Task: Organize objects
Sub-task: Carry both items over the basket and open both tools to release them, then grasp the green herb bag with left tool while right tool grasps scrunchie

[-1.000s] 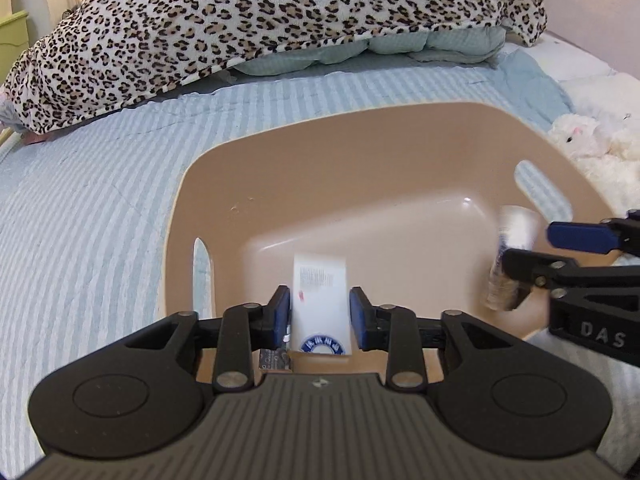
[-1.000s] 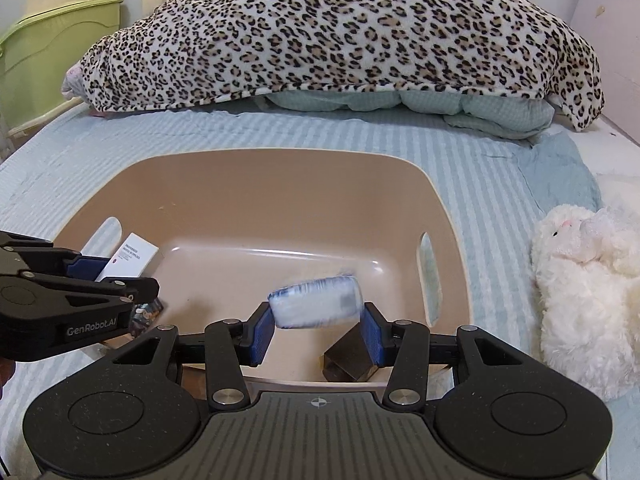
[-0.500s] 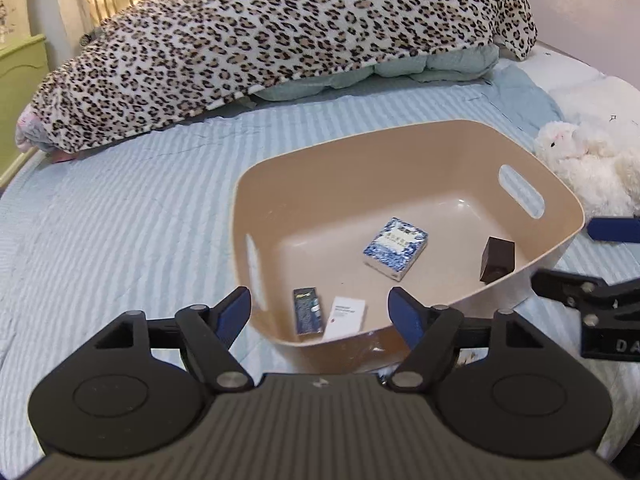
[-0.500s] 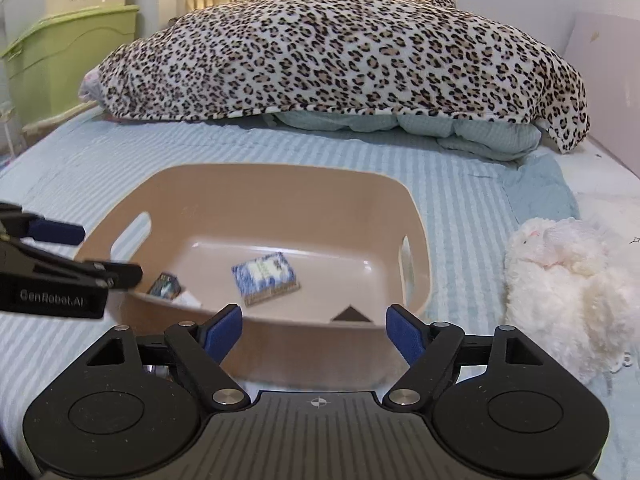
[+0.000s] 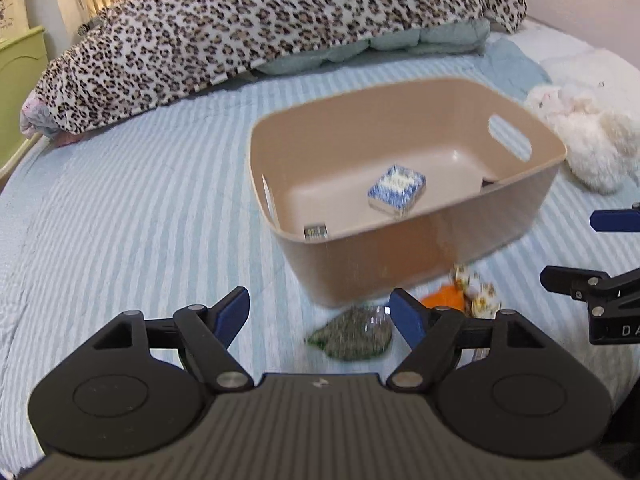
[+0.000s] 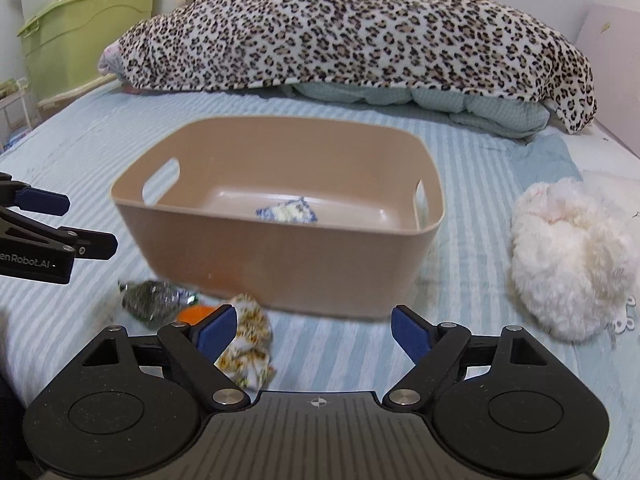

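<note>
A tan plastic bin [image 5: 420, 256] [image 6: 280, 264] stands on the striped bed. A blue-white patterned box [image 5: 396, 192] [image 6: 286, 212] lies inside it, with a small dark packet [image 5: 316, 233] at its near left wall. In front of the bin lie a dark green crinkly packet [image 5: 352, 336] [image 6: 150, 298], an orange item [image 5: 442, 296] [image 6: 196, 314] and a floral cloth [image 5: 476, 288] [image 6: 248, 344]. My left gripper [image 5: 322, 314] is open and empty, above the green packet. My right gripper [image 6: 314, 330] is open and empty, its left finger beside the floral cloth.
A white plush toy [image 5: 592, 148] [image 6: 572, 256] lies right of the bin. A leopard-print blanket [image 5: 260, 24] [image 6: 360, 32] is heaped at the back. A green storage box [image 6: 80, 36] stands far left, beside the bed.
Both grippers opened, dropped the white box and the blue-white box into the bin, then pulled back and up. The items in front of the bin came into view.
</note>
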